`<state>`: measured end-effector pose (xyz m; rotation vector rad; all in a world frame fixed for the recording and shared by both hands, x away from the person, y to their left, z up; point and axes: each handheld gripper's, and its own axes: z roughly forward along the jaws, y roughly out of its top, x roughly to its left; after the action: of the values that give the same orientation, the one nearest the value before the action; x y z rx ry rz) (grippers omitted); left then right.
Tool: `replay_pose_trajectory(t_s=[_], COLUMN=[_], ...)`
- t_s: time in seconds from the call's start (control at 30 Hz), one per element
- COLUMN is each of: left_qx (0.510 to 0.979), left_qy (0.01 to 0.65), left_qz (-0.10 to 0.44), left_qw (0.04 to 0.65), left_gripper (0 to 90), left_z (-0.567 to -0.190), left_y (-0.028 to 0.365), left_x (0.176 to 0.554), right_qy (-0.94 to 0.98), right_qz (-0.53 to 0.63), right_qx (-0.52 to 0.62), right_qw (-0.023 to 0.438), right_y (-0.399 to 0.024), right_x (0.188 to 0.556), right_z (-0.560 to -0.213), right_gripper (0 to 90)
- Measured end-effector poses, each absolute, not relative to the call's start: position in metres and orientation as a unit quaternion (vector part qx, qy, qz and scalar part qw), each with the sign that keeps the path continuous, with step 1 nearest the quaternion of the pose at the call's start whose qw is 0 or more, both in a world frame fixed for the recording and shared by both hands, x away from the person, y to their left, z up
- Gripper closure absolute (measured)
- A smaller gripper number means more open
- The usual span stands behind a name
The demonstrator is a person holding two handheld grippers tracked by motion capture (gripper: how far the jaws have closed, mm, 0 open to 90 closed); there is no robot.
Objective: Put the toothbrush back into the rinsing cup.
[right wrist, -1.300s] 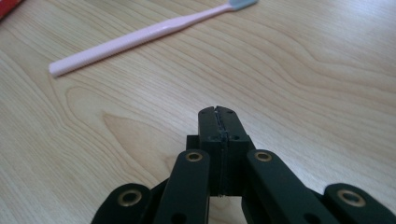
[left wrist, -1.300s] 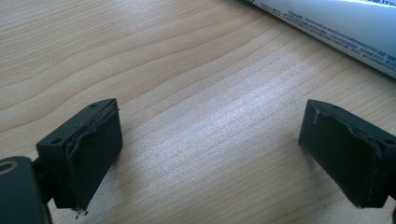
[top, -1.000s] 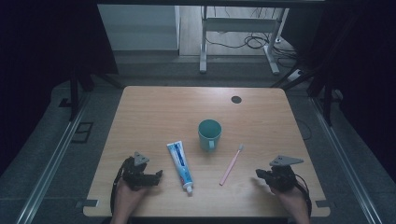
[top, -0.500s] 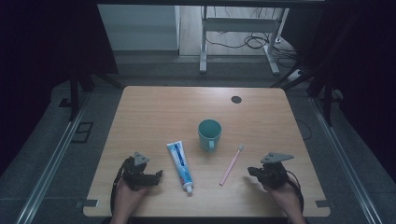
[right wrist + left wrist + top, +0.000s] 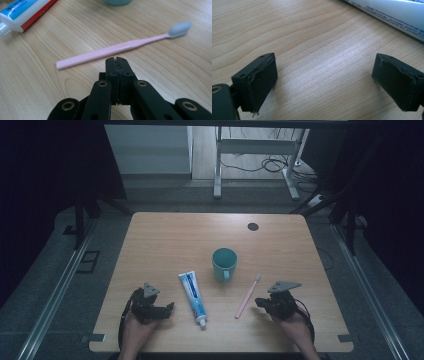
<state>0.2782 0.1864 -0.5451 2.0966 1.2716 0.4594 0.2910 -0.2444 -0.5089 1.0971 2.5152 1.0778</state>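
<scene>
Two grippers low in the high view, right gripper (image 5: 261,303) pressed closed, empty, beside toothbrush (image 5: 247,296), left gripper (image 5: 169,309) spread wide, empty, near toothpaste (image 5: 193,292).

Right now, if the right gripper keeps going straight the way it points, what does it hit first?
Most likely the pink toothbrush: its handle lies across the path just ahead of the right gripper, whose fingers are shut with nothing between them. Depth is hard to judge, but the teal cup sits farther on.

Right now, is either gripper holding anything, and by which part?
Nothing is held. The right gripper is shut empty just short of the toothbrush; the left gripper is open over bare table.
</scene>
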Motion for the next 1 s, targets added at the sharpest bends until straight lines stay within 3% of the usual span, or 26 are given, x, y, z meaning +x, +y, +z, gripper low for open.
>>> replay_pose_trajectory(t_s=[1.0], left_qx=[0.797], left_qy=[0.483], left_qz=[0.175], left_qw=[0.318], left_gripper=[6.2], left_z=[-0.545], left_y=[0.186], left_x=[0.278], right_qy=[0.872], right_qz=[0.354], right_qx=[0.331], right_qw=[0.073], right_y=[-0.192], right_x=[0.300], right_z=[-0.522], right_gripper=[86.8])
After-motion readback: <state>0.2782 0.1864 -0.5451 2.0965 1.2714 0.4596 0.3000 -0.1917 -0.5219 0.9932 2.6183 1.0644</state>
